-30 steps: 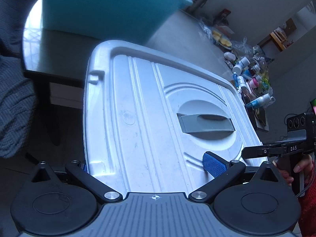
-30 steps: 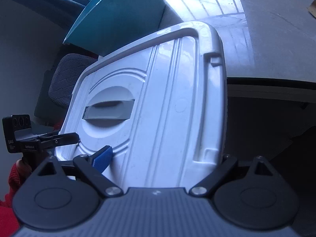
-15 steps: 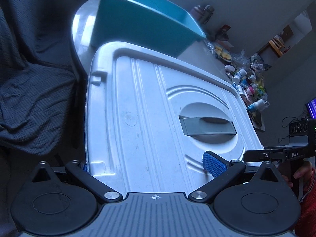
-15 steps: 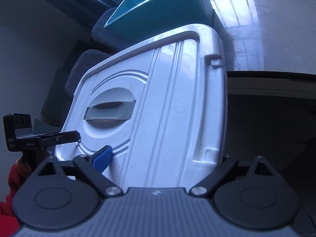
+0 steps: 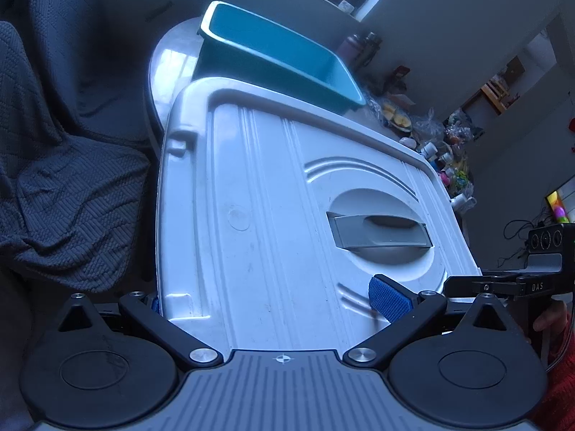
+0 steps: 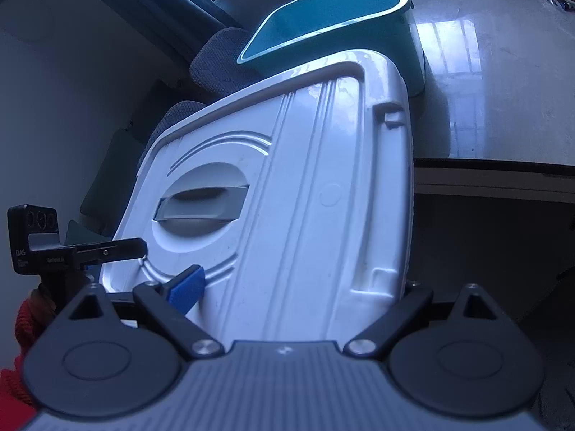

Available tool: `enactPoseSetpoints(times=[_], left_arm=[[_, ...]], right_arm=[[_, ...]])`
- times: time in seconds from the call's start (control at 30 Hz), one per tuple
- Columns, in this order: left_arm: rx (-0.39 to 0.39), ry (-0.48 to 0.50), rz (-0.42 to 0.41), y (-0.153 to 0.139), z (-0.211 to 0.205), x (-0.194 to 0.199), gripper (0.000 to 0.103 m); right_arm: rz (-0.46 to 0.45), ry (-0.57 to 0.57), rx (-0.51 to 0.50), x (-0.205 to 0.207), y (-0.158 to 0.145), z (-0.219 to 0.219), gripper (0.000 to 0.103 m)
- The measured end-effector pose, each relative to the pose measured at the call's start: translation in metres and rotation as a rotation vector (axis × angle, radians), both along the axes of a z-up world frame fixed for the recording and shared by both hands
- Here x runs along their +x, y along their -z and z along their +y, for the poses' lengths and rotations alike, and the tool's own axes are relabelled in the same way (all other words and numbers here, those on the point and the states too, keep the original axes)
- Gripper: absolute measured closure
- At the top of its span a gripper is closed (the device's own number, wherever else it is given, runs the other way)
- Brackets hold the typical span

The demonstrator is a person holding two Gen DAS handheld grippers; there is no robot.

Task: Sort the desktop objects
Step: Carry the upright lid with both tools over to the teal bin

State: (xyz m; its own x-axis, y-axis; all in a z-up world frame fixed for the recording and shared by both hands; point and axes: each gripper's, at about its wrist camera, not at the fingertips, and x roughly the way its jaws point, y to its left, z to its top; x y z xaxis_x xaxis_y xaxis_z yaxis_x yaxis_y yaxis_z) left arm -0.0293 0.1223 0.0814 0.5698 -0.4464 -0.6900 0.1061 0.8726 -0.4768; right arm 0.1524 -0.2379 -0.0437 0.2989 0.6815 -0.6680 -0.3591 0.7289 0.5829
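A white plastic lid [image 5: 273, 197] with a grey recessed handle [image 5: 381, 231] fills both views, held tilted in the air. My left gripper [image 5: 273, 303] is shut on its near edge, one blue pad [image 5: 390, 303] lying on top. My right gripper [image 6: 298, 287] is shut on the same lid [image 6: 305, 186] from the other corner, its blue pad [image 6: 187, 287] pressed on the top face. Beyond the lid's far edge a teal bin [image 5: 273, 57] stands open on the table, and nothing shows in the part of its inside that I can see.
The bin [image 6: 334, 21] rests on a glossy grey table [image 6: 503, 72]. Dark knitted chair covers [image 5: 64, 186] hang to the left. Bottles and bags [image 5: 445, 151] crowd the table's far end. A hand in a red sleeve [image 5: 553, 323] holds the other gripper.
Both grippers have risen with the lid: the teal bin has dropped from looming above to sitting beyond the lid's far edge, and its open top now shows.
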Motion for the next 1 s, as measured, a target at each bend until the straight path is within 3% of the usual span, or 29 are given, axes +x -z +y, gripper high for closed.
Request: enactPoseSetpoints(times=[0.43,1.0], left_arm=[[0.014,-0.003,-0.018,-0.029,0.007,0.060,0.000],[0.024,-0.049,-0.028,-0.064,-0.014,0.160,0.000]], right_arm=[[-0.014,0.012,0.015,0.076,0.007,0.000,0.010],[-0.049,0.004,0.026,0.231,-0.012,-0.001,0.010]])
